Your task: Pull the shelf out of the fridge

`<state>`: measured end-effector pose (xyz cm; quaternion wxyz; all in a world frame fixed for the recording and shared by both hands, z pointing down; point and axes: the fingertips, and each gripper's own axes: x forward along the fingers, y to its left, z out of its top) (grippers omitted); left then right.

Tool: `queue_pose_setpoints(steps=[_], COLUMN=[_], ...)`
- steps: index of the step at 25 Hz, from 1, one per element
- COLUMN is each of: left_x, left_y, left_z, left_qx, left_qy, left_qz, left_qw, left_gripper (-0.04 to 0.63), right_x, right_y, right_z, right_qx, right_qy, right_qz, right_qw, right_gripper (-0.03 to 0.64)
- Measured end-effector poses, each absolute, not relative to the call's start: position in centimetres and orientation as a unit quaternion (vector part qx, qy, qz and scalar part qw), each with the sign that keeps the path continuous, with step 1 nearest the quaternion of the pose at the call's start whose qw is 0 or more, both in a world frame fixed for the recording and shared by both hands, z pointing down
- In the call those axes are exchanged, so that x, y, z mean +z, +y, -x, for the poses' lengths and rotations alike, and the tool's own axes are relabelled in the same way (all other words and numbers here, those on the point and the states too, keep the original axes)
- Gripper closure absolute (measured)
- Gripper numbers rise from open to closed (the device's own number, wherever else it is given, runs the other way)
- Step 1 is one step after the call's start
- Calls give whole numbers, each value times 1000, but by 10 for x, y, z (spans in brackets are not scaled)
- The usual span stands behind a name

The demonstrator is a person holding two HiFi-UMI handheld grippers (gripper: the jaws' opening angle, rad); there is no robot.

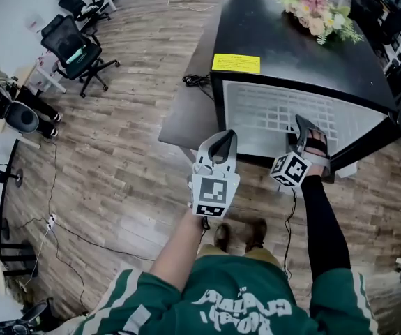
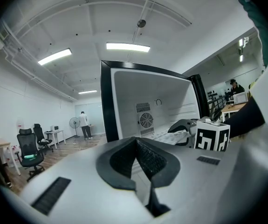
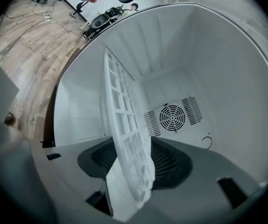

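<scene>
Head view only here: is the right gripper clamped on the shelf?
Observer: No. Its own view shows the shelf standing between the right gripper's open jaws, not clamped.
Operator: Anything behind the shelf?
Observer: A round fan grille on the fridge's back wall.
Operator: And the left gripper?
Observer: Its view shows the jaws together, nothing between them.
</scene>
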<state>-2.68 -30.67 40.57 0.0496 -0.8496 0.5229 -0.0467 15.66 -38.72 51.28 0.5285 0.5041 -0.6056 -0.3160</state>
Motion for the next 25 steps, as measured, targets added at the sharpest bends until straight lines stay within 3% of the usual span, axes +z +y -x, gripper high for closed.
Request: queue_pose_setpoints(steps=[15, 19, 25], left_x=[412, 414, 417], left_y=[-313, -315, -317], left_z=[41, 41, 39], left_qx=[-53, -53, -53], left_qy=[529, 528, 528], left_qz=[846, 847, 847], left_qw=[41, 38, 38], left_gripper=[580, 581, 581], right_x=[524, 522, 519], right_y=[-426, -429, -429], right_z=[-155, -152, -150], right_qx=[-352, -384, -410], right_qy=[-564, -543, -532], right_qz=[-493, -505, -506], right_qw=[561, 551, 540], right_gripper=[449, 566, 575])
